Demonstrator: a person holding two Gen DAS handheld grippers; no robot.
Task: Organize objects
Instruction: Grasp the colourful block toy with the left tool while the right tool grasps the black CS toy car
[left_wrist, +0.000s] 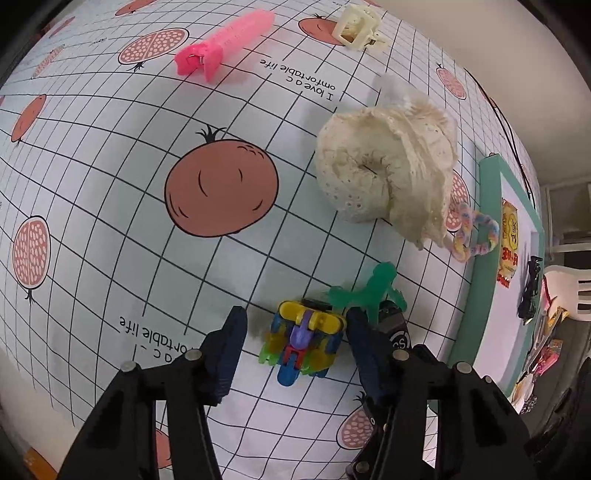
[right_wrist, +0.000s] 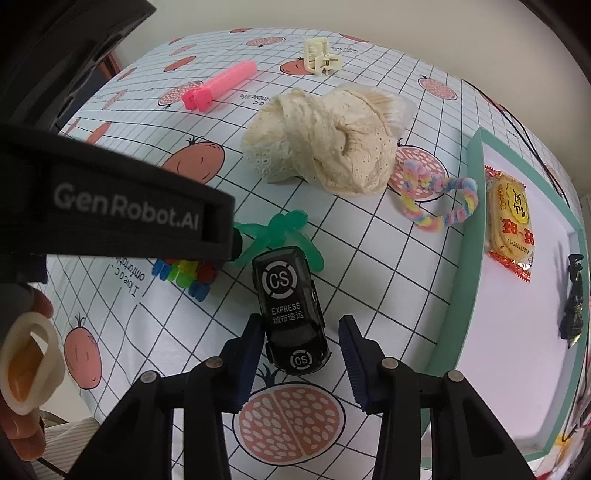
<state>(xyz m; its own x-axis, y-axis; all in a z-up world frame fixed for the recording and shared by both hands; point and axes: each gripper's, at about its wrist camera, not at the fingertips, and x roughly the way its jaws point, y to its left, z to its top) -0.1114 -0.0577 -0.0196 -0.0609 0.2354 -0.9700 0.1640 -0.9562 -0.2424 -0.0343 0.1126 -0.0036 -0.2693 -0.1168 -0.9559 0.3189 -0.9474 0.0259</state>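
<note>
A multicoloured plastic block toy (left_wrist: 303, 341) lies on the gridded tablecloth between the fingers of my left gripper (left_wrist: 293, 332), which is open around it. A translucent green figure (left_wrist: 373, 291) lies just beyond, touching a black toy car (left_wrist: 397, 328). In the right wrist view the black "CS Express" toy car (right_wrist: 290, 310) sits between the fingers of my right gripper (right_wrist: 301, 338), open, with its left finger close against the car. The green figure (right_wrist: 284, 234) and the block toy (right_wrist: 188, 275) lie to the car's left, partly hidden by the left gripper's body.
A cream lace cloth (right_wrist: 325, 144), a pastel twisted ring (right_wrist: 437, 201), a pink hair roller (right_wrist: 221, 86) and a cream claw clip (right_wrist: 319, 55) lie farther off. At the right stands a green-rimmed tray (right_wrist: 469, 236) holding a snack packet (right_wrist: 508, 221) and a black clip (right_wrist: 574, 299). A hand (right_wrist: 26, 369) shows at left.
</note>
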